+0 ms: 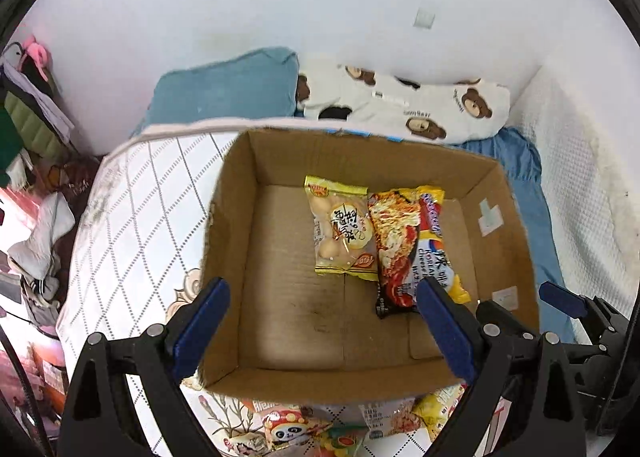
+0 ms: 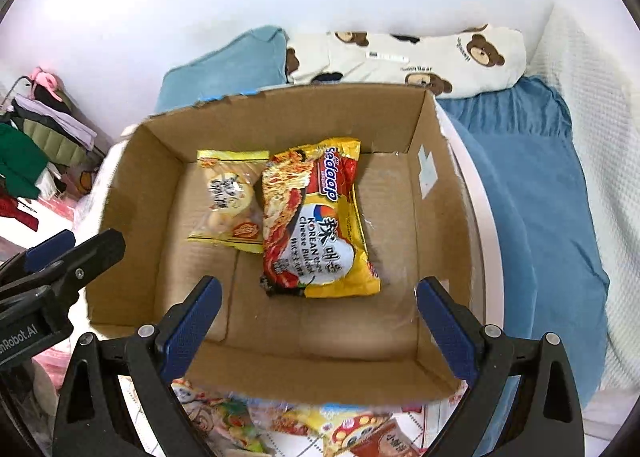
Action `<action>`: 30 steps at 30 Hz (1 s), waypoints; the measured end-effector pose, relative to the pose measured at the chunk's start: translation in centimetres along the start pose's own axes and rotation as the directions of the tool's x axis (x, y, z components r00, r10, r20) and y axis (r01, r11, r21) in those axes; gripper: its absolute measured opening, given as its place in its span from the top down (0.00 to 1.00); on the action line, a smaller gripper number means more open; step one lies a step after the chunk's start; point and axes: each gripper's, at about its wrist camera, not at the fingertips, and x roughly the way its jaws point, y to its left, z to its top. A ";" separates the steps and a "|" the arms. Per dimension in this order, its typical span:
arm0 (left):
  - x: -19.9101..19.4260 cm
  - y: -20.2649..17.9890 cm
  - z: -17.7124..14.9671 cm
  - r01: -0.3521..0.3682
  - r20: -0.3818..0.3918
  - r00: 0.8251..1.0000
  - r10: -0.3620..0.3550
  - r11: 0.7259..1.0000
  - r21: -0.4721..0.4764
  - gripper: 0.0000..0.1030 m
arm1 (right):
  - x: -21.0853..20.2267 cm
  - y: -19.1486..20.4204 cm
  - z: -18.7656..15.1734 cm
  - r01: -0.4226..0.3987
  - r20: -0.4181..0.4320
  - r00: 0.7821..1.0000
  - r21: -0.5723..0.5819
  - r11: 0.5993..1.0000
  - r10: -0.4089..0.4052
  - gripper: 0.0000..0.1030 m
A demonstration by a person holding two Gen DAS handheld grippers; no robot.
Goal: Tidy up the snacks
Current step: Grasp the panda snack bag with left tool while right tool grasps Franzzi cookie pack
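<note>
An open brown cardboard box fills the middle of both wrist views, resting on a white quilted mattress printed with a grey diamond grid, and two snacks already lie flat on its floor: a yellow-edged clear packet of pale round buns toward the centre and, touching its right edge and slightly overlapping it, a red-and-yellow foil packet of Korean cheese noodles. Both tools hover above the box's near wall with nothing between their blue pads: the left gripper has its jaws spread wide, and the right gripper likewise stands wide and empty (its neighbour's black arm shows at the left edge of the right wrist view). The step in hand, as I judge it, falls between placements, with two packets stowed and the hands free for the next. More packets wait along the bottom edge of each frame, just outside the box's near wall, among them a panda-printed snack packet and a yellow packet. The next move calls for tipping a gripper down toward that pile, pinching one packet by a flat edge, and carrying it over the wall to the bare cardboard in the left half of the box.
</note>
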 end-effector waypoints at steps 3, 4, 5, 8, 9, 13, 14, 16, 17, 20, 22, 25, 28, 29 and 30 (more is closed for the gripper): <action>-1.9 -0.2 -0.7 0.001 0.032 0.999 -0.001 1.000 0.002 0.07 | -2.0 0.3 -0.9 0.000 0.040 0.999 -0.004 1.000 0.000 0.03; -2.4 -0.2 -1.0 0.008 0.035 0.999 -0.007 1.000 -0.003 0.07 | -2.6 0.3 -1.1 -0.005 0.048 0.999 -0.001 1.000 0.005 0.03; -2.8 -0.2 -1.3 0.011 0.037 0.999 -0.011 1.000 -0.007 0.07 | -3.2 0.3 -1.4 -0.011 0.057 0.998 0.004 1.000 0.011 0.03; -4.1 0.1 -2.2 0.023 0.047 0.999 -0.022 0.999 -0.022 0.07 | -5.0 0.4 -2.5 -0.030 0.078 0.997 0.018 0.999 0.028 0.03; -4.4 0.2 -2.6 0.023 0.047 0.999 -0.022 0.999 -0.024 0.07 | -5.5 0.4 -2.9 -0.036 0.082 0.996 0.022 0.999 0.035 0.03; -5.1 1.0 -5.3 0.015 0.014 1.000 -0.015 1.000 -0.023 0.07 | -6.5 0.1 -5.0 -0.070 0.068 0.996 0.054 0.996 0.066 0.03; -5.1 1.2 -6.1 0.008 0.001 1.000 -0.008 1.000 -0.019 0.07 | -6.5 0.0 -5.7 -0.080 0.055 0.996 0.063 0.995 0.076 0.03; -4.8 2.1 -8.8 -0.026 -0.046 0.999 0.026 1.000 0.003 0.07 | -5.9 -0.2 -7.9 -0.104 0.010 0.995 0.082 0.991 0.103 0.03; -4.5 2.5 -10.0 -0.041 -0.069 0.997 0.041 0.999 0.012 0.07 | -5.5 -0.1 -8.9 -0.108 -0.013 0.994 0.086 0.990 0.110 0.03; -2.4 4.3 -14.9 -0.091 -0.184 0.978 0.098 0.995 0.047 0.07 | -3.3 0.8 -13.4 -0.122 -0.126 0.983 0.074 0.990 0.131 0.03; 0.1 5.5 -18.5 -0.104 -0.302 0.945 0.122 0.992 0.075 0.07 | -0.9 1.7 -16.9 -0.134 -0.217 0.965 0.063 0.989 0.145 0.03; 3.3 6.0 -22.4 -0.084 -0.422 0.898 0.128 0.989 0.121 0.07 | 2.4 3.0 -21.1 -0.147 -0.333 0.931 0.039 0.988 0.151 0.06; 6.5 5.4 -25.0 -0.036 -0.504 0.855 0.122 0.984 0.176 0.07 | 4.2 4.0 -23.5 -0.148 -0.388 0.911 0.007 0.989 0.139 0.10; 7.5 5.1 -25.6 -0.023 -0.520 0.846 0.120 0.982 0.188 0.07 | 4.5 4.2 -24.0 -0.156 -0.398 0.906 0.000 0.988 0.143 0.11; 8.4 4.8 -26.0 -0.003 -0.536 0.837 0.106 0.982 0.190 0.13 | 4.7 4.4 -24.3 -0.158 -0.403 0.904 -0.007 0.987 0.142 0.11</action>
